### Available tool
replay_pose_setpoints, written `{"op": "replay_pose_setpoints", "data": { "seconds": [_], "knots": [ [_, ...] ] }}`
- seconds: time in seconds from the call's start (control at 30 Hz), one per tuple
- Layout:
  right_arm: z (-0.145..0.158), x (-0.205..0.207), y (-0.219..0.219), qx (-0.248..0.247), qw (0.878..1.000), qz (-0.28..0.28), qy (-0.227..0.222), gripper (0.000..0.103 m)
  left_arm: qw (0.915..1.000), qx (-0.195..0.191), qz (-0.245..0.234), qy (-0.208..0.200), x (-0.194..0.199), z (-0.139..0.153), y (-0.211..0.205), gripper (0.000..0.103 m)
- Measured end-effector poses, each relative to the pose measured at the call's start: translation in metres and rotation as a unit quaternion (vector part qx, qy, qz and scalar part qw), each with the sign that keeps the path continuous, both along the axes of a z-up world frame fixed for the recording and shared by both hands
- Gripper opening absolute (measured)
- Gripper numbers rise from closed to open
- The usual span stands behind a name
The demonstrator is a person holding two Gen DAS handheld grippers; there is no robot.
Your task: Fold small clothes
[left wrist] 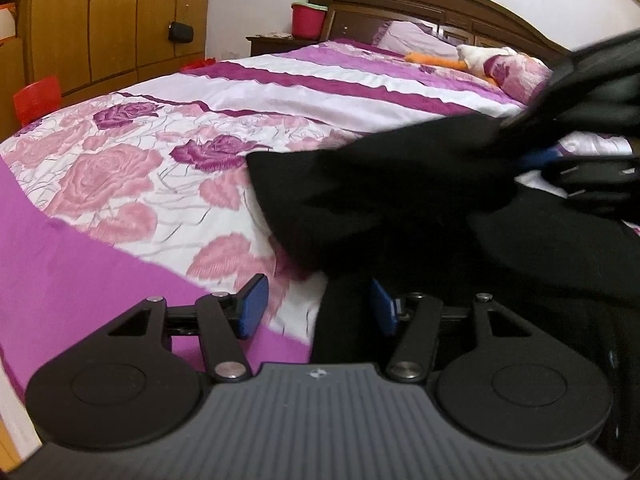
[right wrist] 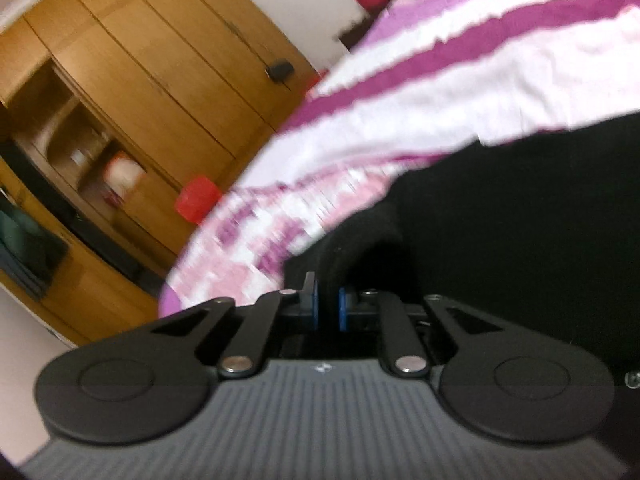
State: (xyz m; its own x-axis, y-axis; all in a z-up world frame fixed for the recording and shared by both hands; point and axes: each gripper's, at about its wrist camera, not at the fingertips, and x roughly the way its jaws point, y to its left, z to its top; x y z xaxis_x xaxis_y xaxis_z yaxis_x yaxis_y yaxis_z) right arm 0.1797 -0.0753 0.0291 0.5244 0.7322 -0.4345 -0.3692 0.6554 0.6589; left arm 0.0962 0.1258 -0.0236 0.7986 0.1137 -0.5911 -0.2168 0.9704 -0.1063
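Observation:
A black garment lies on the floral pink and purple bedspread, one part lifted toward the upper right. My left gripper stands open low over the bed's near edge. A hanging strip of the black cloth sits between its blue pads, close to the right one, and the left pad is clear of it. My right gripper is shut on a fold of the black garment. In the left wrist view the right gripper appears blurred at the right, with the raised cloth in it.
A wooden wardrobe stands left of the bed, with a red stool by it. A red bucket sits on a nightstand beside the dark headboard. A pillow and a white and orange plush toy lie at the bed's head.

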Motion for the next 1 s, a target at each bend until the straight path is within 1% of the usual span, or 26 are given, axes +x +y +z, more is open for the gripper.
{"op": "replay_pose_setpoints", "data": {
  "seconds": [0.1, 0.17, 0.23, 0.3, 0.37, 0.47, 0.53, 0.57, 0.63, 0.67, 0.7, 0.77, 0.83, 0.87, 0.9, 0.93, 1.0],
  "knots": [
    [0.024, -0.014, -0.025, 0.031, 0.999, -0.032, -0.021, 0.012, 0.9998, -0.004, 0.017, 0.002, 0.011, 0.0, 0.001, 0.062],
    [0.034, -0.024, -0.046, 0.043, 0.997, -0.063, -0.03, 0.012, 0.9996, -0.011, 0.025, 0.002, 0.014, 0.0, 0.003, 0.062],
    [0.037, -0.034, -0.069, 0.048, 0.993, -0.1, -0.033, 0.012, 0.9995, -0.013, 0.028, 0.002, 0.016, -0.001, 0.003, 0.063],
    [0.032, -0.039, -0.09, 0.045, 0.989, -0.135, -0.03, 0.012, 0.9996, -0.007, 0.028, 0.0, 0.016, -0.003, 0.001, 0.064],
    [0.017, -0.039, -0.109, 0.043, 0.985, -0.165, -0.008, 0.012, 0.9997, 0.001, 0.025, -0.002, 0.015, -0.004, -0.001, 0.065],
    [-0.017, -0.033, -0.134, 0.045, 0.977, -0.201, 0.06, 0.014, 0.9996, 0.014, 0.023, -0.001, 0.015, -0.005, -0.006, 0.067],
    [-0.034, -0.033, -0.143, 0.047, 0.972, -0.211, 0.094, 0.015, 0.9995, 0.021, 0.022, 0.0, 0.016, -0.006, -0.006, 0.067],
    [-0.041, -0.034, -0.148, 0.046, 0.97, -0.214, 0.107, 0.018, 0.9995, 0.022, 0.022, 0.001, 0.015, -0.006, -0.007, 0.067],
    [-0.045, -0.038, -0.157, 0.033, 0.967, -0.225, 0.119, 0.031, 0.9995, 0.021, 0.022, 0.001, 0.015, -0.005, -0.007, 0.067],
    [-0.043, -0.041, -0.162, 0.025, 0.966, -0.23, 0.117, 0.034, 0.9995, 0.02, 0.022, 0.002, 0.016, -0.005, -0.006, 0.067],
    [-0.042, -0.045, -0.165, 0.021, 0.966, -0.233, 0.109, 0.039, 0.9995, 0.02, 0.023, 0.002, 0.016, -0.005, -0.006, 0.067],
    [-0.03, -0.054, -0.172, -0.005, 0.967, -0.241, 0.082, 0.041, 0.9995, 0.021, 0.024, 0.001, 0.015, -0.005, -0.007, 0.067],
    [-0.016, -0.062, -0.172, -0.05, 0.969, -0.239, 0.041, 0.041, 0.9994, 0.022, 0.025, 0.0, 0.014, -0.005, -0.008, 0.067],
    [-0.008, -0.067, -0.168, -0.073, 0.97, -0.232, 0.015, 0.041, 0.9994, 0.022, 0.026, 0.0, 0.013, -0.005, -0.008, 0.067],
    [-0.001, -0.072, -0.161, -0.094, 0.971, -0.218, -0.012, 0.045, 0.9994, 0.021, 0.027, 0.001, 0.012, -0.005, -0.009, 0.067],
    [0.004, -0.073, -0.157, -0.112, 0.972, -0.202, -0.032, 0.051, 0.9994, 0.02, 0.028, 0.002, 0.011, -0.004, -0.009, 0.067],
    [0.01, -0.077, -0.139, -0.147, 0.973, -0.163, -0.074, 0.058, 0.9995, 0.017, 0.028, 0.005, 0.008, -0.002, -0.009, 0.067]
  ]
}}
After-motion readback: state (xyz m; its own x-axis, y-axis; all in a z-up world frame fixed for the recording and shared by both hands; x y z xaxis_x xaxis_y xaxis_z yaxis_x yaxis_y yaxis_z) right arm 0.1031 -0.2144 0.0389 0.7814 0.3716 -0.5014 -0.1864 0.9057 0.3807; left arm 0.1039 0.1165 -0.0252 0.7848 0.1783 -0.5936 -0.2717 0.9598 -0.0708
